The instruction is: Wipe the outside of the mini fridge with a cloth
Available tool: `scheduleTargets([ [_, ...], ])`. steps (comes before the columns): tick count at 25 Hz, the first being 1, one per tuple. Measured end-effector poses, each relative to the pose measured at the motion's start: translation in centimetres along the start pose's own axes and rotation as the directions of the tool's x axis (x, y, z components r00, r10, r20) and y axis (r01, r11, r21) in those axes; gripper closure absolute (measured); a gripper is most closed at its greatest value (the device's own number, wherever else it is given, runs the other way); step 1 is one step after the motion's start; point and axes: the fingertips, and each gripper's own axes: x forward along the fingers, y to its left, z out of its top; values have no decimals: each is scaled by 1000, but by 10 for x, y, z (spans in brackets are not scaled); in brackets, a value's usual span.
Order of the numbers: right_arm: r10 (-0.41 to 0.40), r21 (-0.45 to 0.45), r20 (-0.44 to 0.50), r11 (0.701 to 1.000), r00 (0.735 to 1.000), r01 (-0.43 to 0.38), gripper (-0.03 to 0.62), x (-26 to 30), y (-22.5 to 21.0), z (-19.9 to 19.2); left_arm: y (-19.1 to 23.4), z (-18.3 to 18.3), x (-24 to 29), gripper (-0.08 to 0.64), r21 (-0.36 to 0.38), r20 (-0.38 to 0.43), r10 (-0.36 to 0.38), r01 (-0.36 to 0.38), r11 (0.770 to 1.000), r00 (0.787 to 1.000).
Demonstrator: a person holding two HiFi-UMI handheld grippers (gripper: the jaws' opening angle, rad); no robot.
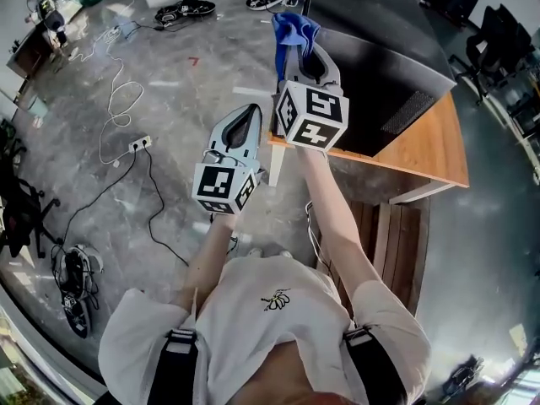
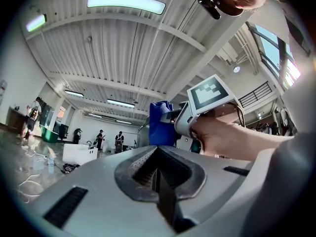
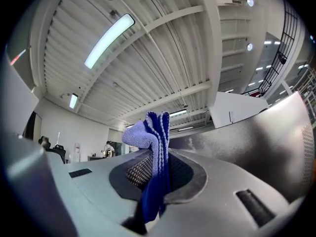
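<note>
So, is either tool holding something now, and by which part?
The right tool pinches the blue cloth by a bunched fold, one end sticking out. The left tool is shut, empty.

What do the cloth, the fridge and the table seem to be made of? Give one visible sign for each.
Cloth: probably blue microfibre, going by its looped, ribbed pile and soft folds.
Fridge: dark matte sheet metal or plastic, hard to tell which; it has flat panels and a vent grille.
Table: wood or wood veneer, with a smooth orange-brown top.
</note>
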Motion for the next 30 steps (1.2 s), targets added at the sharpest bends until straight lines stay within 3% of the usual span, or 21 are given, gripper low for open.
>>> scheduleTargets([
  [7, -25, -89, -5, 996, 1000, 24, 531, 15, 7, -4, 18, -3, -5, 555, -20, -2, 35, -35, 999, 999],
  [14, -92, -186, 6, 978, 996, 91, 531, 2, -16, 2, -1, -5, 2, 555, -22, -7, -1, 1, 1000, 1000],
  [30, -351, -269, 39, 898, 935, 348, 530, -72, -166, 28, -73, -19, 37, 555, -39, -22, -154, 153, 987, 988],
])
